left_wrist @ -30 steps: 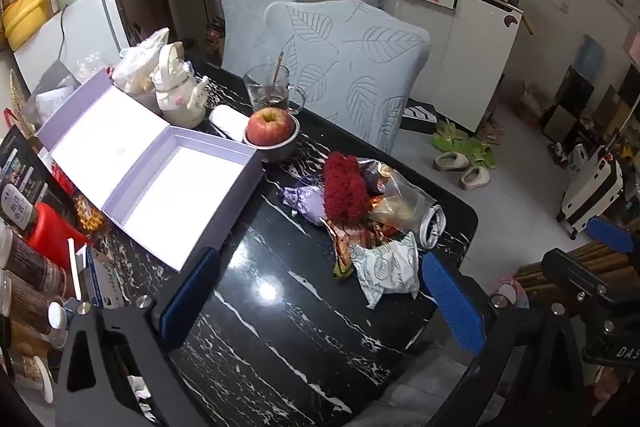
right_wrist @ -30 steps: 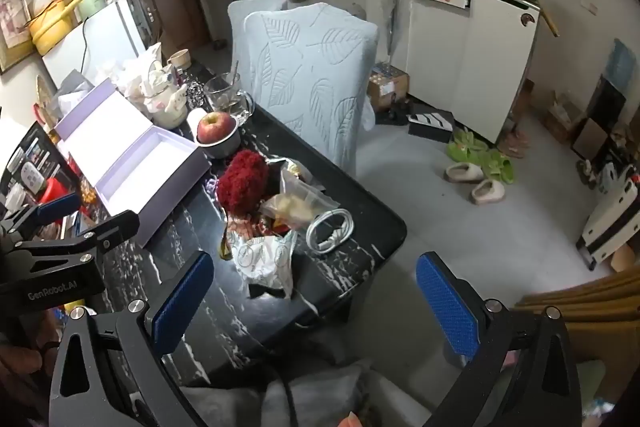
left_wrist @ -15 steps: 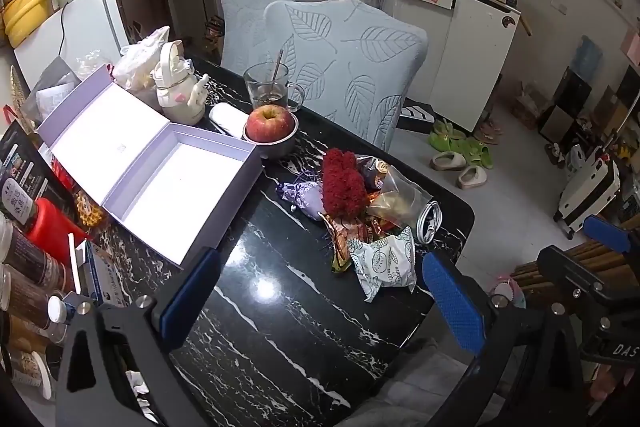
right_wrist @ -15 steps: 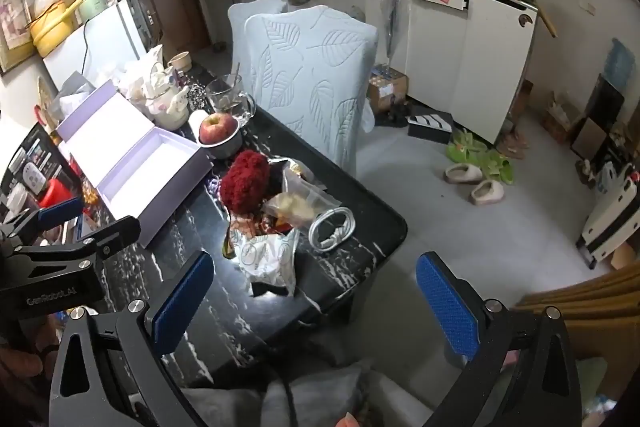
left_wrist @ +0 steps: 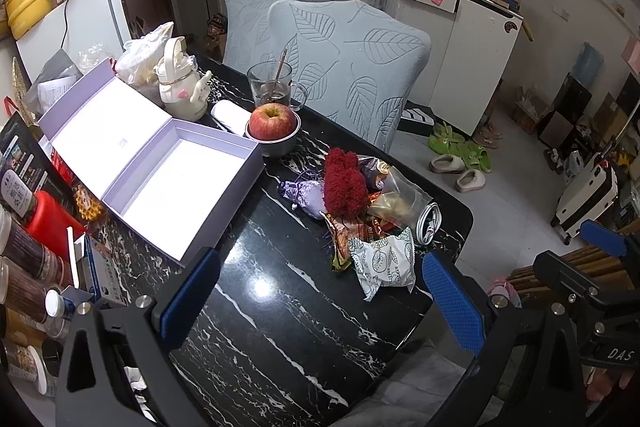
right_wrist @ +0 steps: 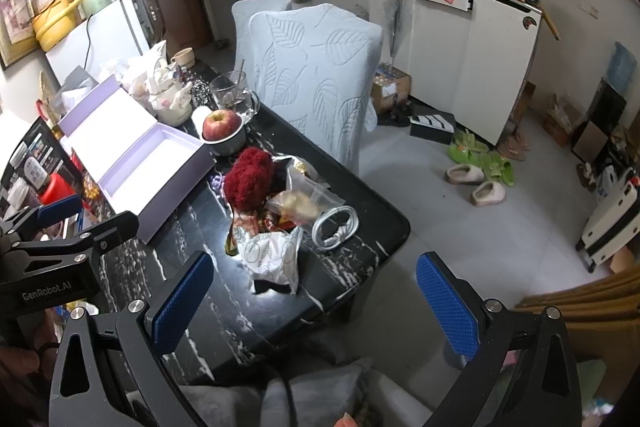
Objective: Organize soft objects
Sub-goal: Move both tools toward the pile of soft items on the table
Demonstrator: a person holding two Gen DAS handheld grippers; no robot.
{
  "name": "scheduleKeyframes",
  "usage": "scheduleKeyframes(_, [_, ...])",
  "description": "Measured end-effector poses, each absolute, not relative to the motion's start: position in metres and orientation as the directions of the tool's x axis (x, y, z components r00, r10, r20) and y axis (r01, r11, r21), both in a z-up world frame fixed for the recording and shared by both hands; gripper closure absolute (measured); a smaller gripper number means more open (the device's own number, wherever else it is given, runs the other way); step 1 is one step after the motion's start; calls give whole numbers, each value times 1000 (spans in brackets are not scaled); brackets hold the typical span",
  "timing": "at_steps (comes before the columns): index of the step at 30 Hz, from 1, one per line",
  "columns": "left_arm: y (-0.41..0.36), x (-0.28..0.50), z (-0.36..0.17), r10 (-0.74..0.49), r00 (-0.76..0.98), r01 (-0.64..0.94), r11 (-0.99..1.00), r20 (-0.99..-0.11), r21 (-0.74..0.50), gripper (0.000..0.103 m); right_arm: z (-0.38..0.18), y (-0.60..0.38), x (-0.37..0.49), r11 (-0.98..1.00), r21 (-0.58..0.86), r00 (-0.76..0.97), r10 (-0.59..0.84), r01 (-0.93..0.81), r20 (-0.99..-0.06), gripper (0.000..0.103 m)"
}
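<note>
A pile of soft things lies on the black marble table (left_wrist: 280,307): a fuzzy red bundle (left_wrist: 344,183) (right_wrist: 248,179), a lilac pouch (left_wrist: 306,195), a white printed packet (left_wrist: 384,261) (right_wrist: 272,255), foil wrappers (left_wrist: 344,231) and a clear bag (left_wrist: 400,201) (right_wrist: 304,199). An open lilac box (left_wrist: 176,179) (right_wrist: 152,171) stands empty to the left of the pile. My left gripper (left_wrist: 320,295) hovers open above the near table edge. My right gripper (right_wrist: 316,303) is open too, held over the table's near right corner, holding nothing.
A bowl with an apple (left_wrist: 274,125), a glass mug (left_wrist: 274,87) and a white teapot (left_wrist: 182,87) stand behind the box. A coiled white cable (right_wrist: 336,225) lies beside the pile. Bottles and a red container (left_wrist: 48,223) line the left edge. Leaf-patterned chairs (left_wrist: 352,67) stand behind the table.
Both grippers have drifted slightly back and up from the table; the pile sits a little farther off in both views. Nothing was grasped.
</note>
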State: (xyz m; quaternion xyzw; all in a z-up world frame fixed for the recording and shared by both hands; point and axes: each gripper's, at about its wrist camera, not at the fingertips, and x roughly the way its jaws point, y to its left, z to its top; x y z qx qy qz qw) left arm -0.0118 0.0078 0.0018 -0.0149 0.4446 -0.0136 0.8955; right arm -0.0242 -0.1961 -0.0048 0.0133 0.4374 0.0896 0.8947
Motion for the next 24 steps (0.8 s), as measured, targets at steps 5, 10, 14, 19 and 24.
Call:
scheduleKeyframes(5, [7, -12, 1, -38, 605, 12, 999, -795, -38, 0, -5, -194, -24, 983, 99, 604, 172, -152, -779, 0])
scheduleKeyframes(10, [8, -15, 0, -41, 605, 8, 999, -796, -46, 0, -4, -193, -25, 983, 97, 604, 174, -158, -778, 0])
scheduleKeyframes(14, [9, -17, 1, -42, 605, 3, 999, -795, -51, 0, -4, -191, -25, 981, 94, 602, 178, -167, -779, 0])
scheduleKeyframes(19, [10, -18, 1, -43, 605, 2, 999, -795, -52, 0, -4, -190, -25, 980, 92, 601, 181, -176, -778, 0])
scheduleKeyframes(24, [10, -19, 1, -43, 606, 3, 999, -795, -52, 0, -4, -189, -26, 980, 93, 600, 183, -178, -778, 0])
